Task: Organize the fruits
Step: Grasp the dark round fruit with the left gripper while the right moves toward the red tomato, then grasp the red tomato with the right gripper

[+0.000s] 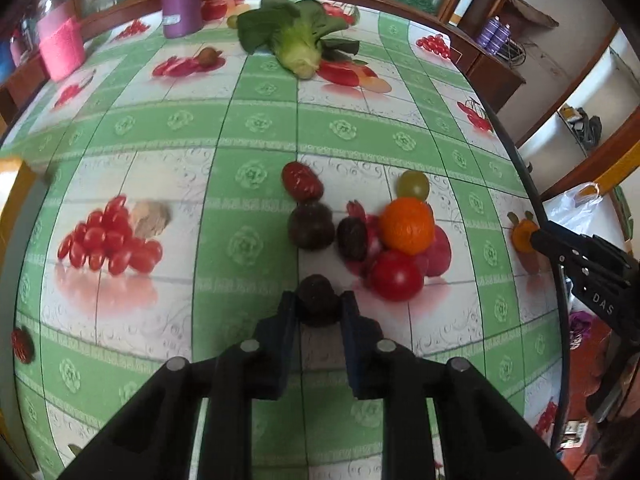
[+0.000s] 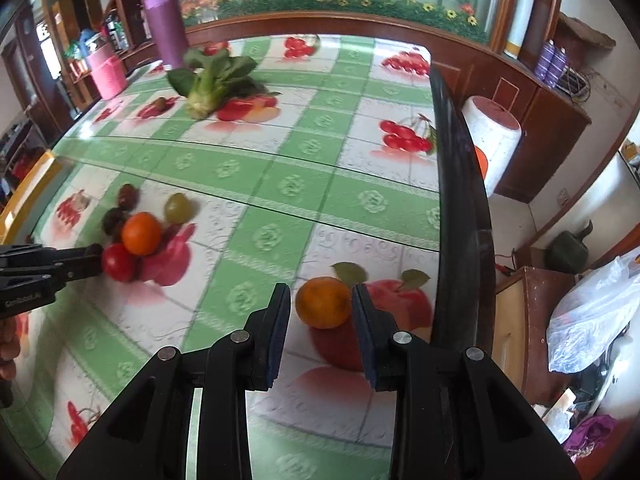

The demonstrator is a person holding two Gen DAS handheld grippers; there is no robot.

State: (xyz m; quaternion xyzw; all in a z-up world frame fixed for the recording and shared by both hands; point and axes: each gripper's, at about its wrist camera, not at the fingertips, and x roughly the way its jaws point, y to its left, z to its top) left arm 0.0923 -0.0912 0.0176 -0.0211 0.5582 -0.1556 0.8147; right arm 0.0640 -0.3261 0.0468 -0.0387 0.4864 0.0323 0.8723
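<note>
Left wrist view: the left gripper [image 1: 319,308] holds a dark round fruit [image 1: 318,300] just short of the fruit cluster [image 1: 384,236].
The cluster lies ahead and slightly right on the counter [image 1: 248,128]. The right gripper [image 2: 322,300] has its jaws parted around a lone orange [image 2: 323,302] near the counter's right edge, not yet touching it.
</note>
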